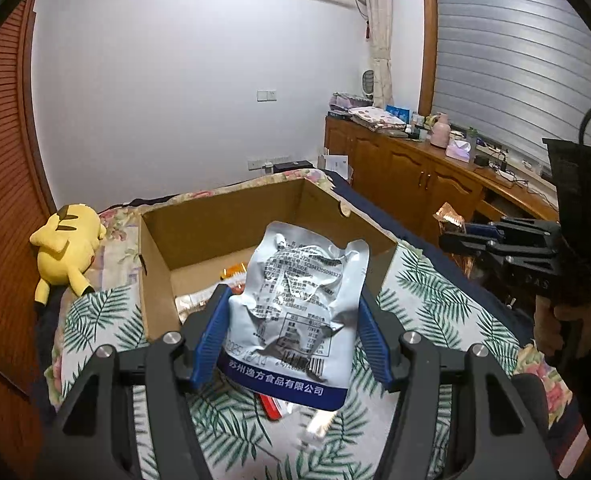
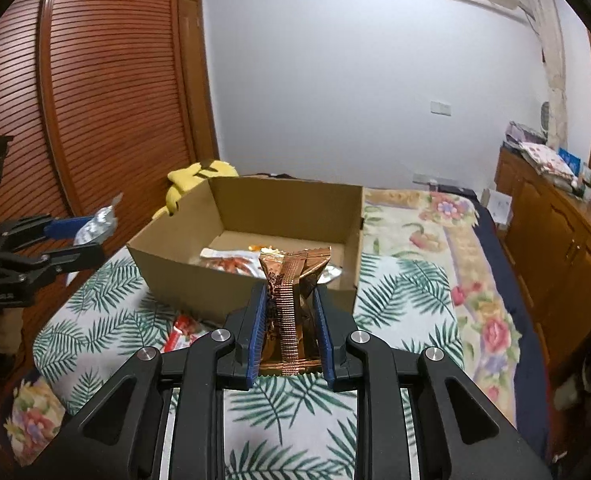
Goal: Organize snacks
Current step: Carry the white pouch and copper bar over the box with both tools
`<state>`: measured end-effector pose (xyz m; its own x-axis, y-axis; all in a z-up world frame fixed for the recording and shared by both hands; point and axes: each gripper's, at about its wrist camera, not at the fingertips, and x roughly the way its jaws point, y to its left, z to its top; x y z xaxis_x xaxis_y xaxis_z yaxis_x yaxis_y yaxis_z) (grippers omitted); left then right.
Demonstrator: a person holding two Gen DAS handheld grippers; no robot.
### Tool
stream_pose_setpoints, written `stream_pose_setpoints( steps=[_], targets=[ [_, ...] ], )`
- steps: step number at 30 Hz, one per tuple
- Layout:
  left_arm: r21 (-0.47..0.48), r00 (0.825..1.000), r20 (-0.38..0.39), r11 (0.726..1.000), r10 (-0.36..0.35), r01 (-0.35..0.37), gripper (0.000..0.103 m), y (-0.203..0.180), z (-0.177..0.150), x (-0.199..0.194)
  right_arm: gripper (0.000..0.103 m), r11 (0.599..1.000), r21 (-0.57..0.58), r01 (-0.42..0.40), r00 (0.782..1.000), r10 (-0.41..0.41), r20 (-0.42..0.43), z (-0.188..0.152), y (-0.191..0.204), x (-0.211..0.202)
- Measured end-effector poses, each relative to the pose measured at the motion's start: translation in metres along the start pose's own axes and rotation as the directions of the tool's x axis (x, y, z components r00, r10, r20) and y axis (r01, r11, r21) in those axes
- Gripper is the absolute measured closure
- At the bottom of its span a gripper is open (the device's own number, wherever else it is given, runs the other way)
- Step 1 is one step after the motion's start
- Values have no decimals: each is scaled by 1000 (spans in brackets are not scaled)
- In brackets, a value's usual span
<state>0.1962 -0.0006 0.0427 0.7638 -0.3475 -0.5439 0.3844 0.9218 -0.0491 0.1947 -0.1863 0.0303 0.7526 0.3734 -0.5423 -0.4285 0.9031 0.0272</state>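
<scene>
My left gripper is shut on a silver snack pouch with a blue band along its bottom edge. It holds the pouch above the bed, just in front of an open cardboard box. Blue pads of my right gripper are shut on a copper-coloured snack packet, also raised before the box. Inside the box lie an orange-red packet and other wrappers. In the right wrist view the left gripper shows at the left with the silver pouch.
The box stands on a bed with a leaf-print cover. A red packet lies loose on the cover near the box. A yellow plush toy lies left of the box. A wooden cabinet runs along the right.
</scene>
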Motion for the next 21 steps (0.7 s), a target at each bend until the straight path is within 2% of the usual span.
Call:
stream_pose_setpoints(
  steps=[11,21],
  targets=[
    [-14,1000,-17,1000,9,-9,42,29,28,56,80,999,-21,-39,999,38,-14,29,1,50],
    [-67,994,-112,997,17,-24,42,57,23,123,80,997,-17,-71,996,70,-49,32,0,97]
  ],
)
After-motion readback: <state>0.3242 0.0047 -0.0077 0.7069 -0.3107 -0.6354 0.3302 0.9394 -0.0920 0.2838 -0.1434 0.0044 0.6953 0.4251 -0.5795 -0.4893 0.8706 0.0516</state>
